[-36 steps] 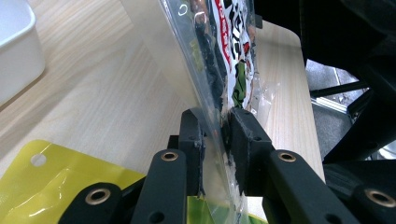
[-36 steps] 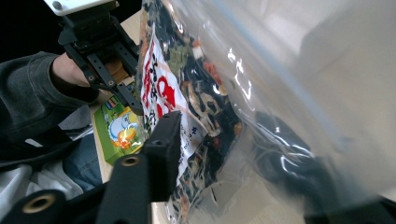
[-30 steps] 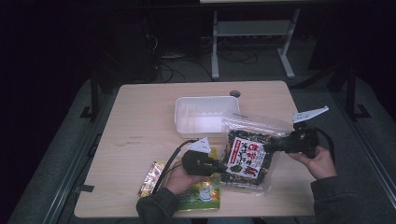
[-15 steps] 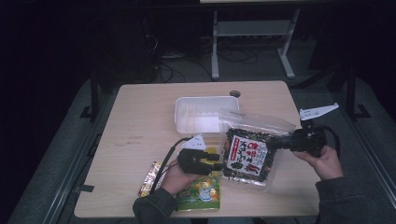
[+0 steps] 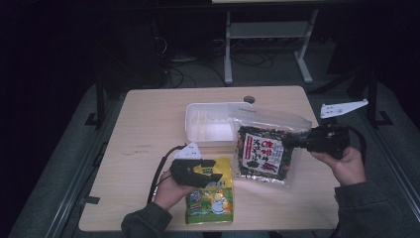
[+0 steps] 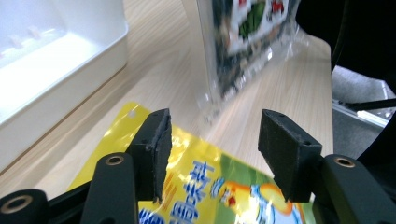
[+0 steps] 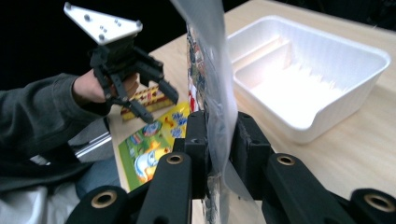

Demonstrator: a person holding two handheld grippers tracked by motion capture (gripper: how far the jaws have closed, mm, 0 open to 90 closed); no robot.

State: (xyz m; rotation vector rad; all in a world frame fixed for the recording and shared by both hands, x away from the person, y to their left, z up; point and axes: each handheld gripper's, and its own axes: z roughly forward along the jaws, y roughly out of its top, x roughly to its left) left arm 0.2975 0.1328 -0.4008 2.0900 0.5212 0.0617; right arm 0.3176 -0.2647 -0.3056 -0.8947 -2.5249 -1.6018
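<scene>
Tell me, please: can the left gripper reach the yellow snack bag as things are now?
Probably yes. The left gripper is open and hovers right over the yellow snack bag, with nothing between them; the seaweed bag hangs aside in the right gripper.

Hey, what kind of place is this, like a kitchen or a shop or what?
Probably a lab or recording workspace, not a kitchen: a bare wooden table in a dark room, loose cables and a metal stand on the floor behind, and handheld grippers working over snack packets and a white tray.
</scene>
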